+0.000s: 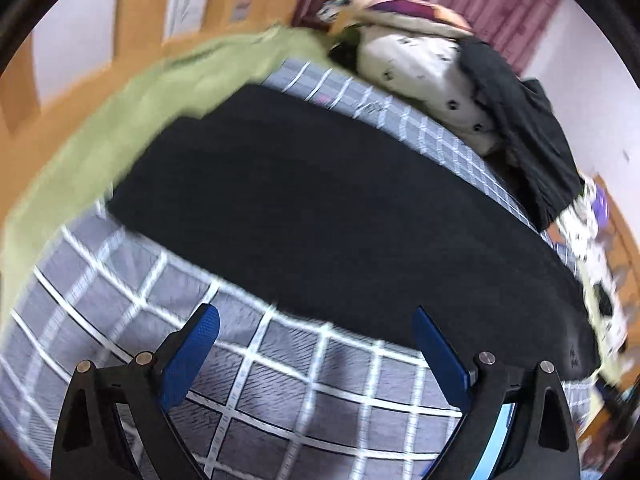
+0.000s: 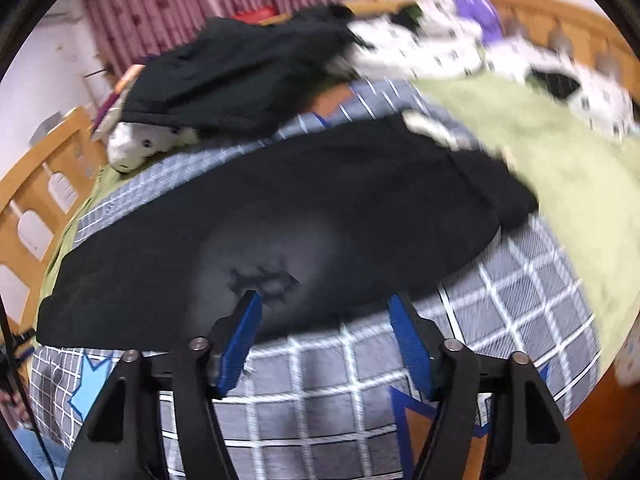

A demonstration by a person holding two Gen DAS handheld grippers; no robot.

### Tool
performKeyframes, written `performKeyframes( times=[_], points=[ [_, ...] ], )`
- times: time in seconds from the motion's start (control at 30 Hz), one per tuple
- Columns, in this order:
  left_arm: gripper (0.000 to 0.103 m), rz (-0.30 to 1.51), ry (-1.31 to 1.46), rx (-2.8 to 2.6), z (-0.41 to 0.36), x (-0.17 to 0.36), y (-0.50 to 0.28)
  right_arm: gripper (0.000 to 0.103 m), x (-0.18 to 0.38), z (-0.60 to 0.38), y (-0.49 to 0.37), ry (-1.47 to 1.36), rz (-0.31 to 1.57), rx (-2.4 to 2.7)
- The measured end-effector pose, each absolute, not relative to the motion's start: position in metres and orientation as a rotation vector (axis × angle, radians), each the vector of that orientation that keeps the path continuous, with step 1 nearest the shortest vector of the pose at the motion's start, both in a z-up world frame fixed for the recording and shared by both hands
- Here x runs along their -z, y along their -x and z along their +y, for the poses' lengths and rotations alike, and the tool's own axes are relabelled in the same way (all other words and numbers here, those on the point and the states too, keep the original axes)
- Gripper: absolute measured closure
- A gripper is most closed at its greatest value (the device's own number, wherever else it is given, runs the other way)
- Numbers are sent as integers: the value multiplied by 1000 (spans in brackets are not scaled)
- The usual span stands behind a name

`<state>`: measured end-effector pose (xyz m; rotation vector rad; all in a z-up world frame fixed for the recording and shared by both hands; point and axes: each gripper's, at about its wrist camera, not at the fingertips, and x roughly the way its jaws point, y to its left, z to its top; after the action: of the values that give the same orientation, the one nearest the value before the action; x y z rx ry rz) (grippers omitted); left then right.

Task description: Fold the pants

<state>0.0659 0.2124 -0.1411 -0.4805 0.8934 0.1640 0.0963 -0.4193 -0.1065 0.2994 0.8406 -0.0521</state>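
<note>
Showing only rightward: blue star [image 2: 90, 384]

Wooden bed frame [image 1: 100, 76] with arched cutouts, pink curtain [image 2: 168, 4], pale wall [image 1: 580, 40], grey checked sheet [image 1: 280, 380].

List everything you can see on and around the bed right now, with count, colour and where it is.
pants: one, black, flat across the checked sheet
checked sheet: one, grey with white lines, covering the bed
green blanket: one, light green, beyond the pants
dark garment: one, black, heaped at the far side
spotted bedding: white with black marks, far side, count unclear
bed frame: wooden, around the bed
curtain: pink, behind
left gripper: fingers apart, empty
right gripper: fingers apart, empty
</note>
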Motion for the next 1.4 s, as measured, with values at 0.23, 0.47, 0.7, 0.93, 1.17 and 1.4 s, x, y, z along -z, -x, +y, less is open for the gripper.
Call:
performKeyframes(
  times=[0.23,0.47,0.7,0.93,1.17,1.4],
  points=[
    [7,874,529,-158,224,175,-73,38,158,-439,-109,-441,853,60],
    [53,909,456,-192,215,180,-107,51,178,-429,-139,-499,816,58],
    [92,914,460,-190,222,150,-106,85,143,-421,-145,-444,753,34],
    [92,763,372,-168,214,93,-109,86,95,-415,-164,-391,686,-23],
    [92,684,313,-170,209,62,-179,86,68,-412,-218,-361,642,-39],
    [92,678,261,-205,202,83,-265,85,76,-407,-298,-336,647,-13]
  ],
)
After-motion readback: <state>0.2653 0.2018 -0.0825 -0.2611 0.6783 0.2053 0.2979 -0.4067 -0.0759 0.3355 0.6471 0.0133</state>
